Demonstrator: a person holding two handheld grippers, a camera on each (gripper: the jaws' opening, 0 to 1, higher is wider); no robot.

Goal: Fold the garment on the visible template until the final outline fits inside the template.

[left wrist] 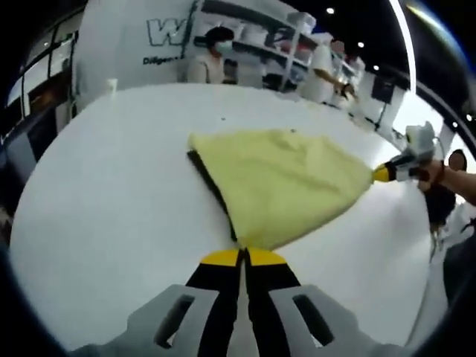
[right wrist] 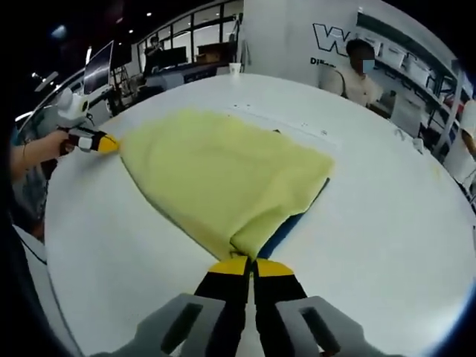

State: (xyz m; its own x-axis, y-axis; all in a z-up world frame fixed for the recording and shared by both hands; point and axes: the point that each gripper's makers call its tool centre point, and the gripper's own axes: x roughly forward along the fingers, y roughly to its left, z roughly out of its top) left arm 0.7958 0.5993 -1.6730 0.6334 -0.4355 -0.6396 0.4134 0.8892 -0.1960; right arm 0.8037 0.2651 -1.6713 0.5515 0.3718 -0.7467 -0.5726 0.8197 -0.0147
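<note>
Left gripper view: left gripper point(left wrist: 243, 256) rises from bottom centre, yellow-tipped jaws pressed together on a corner of the yellow garment point(left wrist: 286, 186). Garment lies spread on the white table point(left wrist: 104, 193), fanning away from the jaws. Dark template point(left wrist: 210, 184) edge peeks out along the garment's left side. At right, the right gripper point(left wrist: 381, 174) pinches the garment's far corner, a hand point(left wrist: 435, 177) behind it. People and shelves stand beyond the table.

Right gripper view: right gripper point(right wrist: 251, 266) at bottom centre, jaws clamped on a garment point(right wrist: 223, 175) corner. Cloth spreads up and left over the table point(right wrist: 387, 216). A dark blue template point(right wrist: 286, 227) strip shows under the cloth's right edge near the jaws. At far left, the left gripper point(right wrist: 111, 145) bites the opposite corner, held by a hand point(right wrist: 44, 146). A seated person point(right wrist: 357, 74) is behind the table.
</note>
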